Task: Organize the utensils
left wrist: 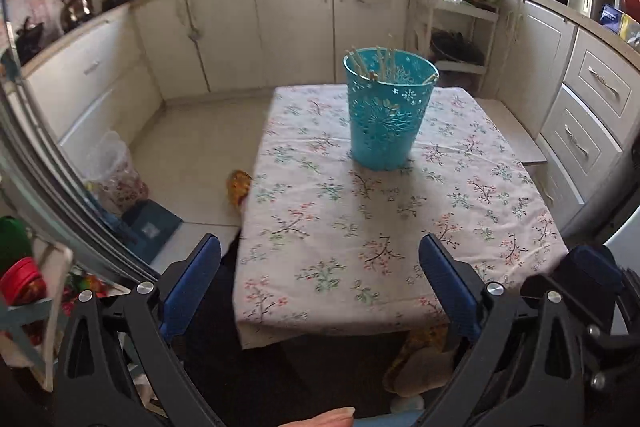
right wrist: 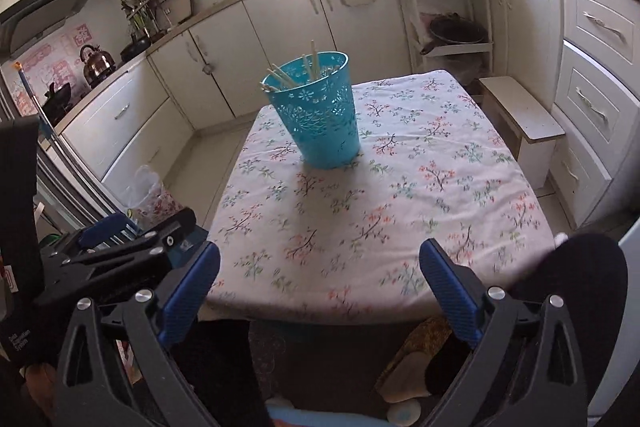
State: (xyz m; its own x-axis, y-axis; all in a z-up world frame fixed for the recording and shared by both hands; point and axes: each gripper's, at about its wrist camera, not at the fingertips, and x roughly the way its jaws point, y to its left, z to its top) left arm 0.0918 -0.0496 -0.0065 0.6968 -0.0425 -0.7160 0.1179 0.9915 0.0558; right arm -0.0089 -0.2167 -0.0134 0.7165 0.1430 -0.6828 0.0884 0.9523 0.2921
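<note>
A teal perforated bucket (left wrist: 389, 115) stands upright on the floral tablecloth (left wrist: 360, 235), toward the far side of the small table. Several pale wooden chopsticks (left wrist: 382, 65) stand inside it, their tips above the rim. The bucket also shows in the right wrist view (right wrist: 318, 111), with the chopsticks (right wrist: 298, 71) leaning in it. My left gripper (left wrist: 320, 279) is open and empty, held above the table's near edge. My right gripper (right wrist: 320, 279) is open and empty, also at the near edge. The left gripper shows at the left of the right wrist view (right wrist: 132, 239).
Kitchen cabinets (left wrist: 240, 27) run along the back and right walls. A low white stool (right wrist: 520, 115) stands right of the table. A bag-lined bin (left wrist: 116, 175) sits on the floor at left. A white rack (right wrist: 452, 15) with a pan stands behind the table.
</note>
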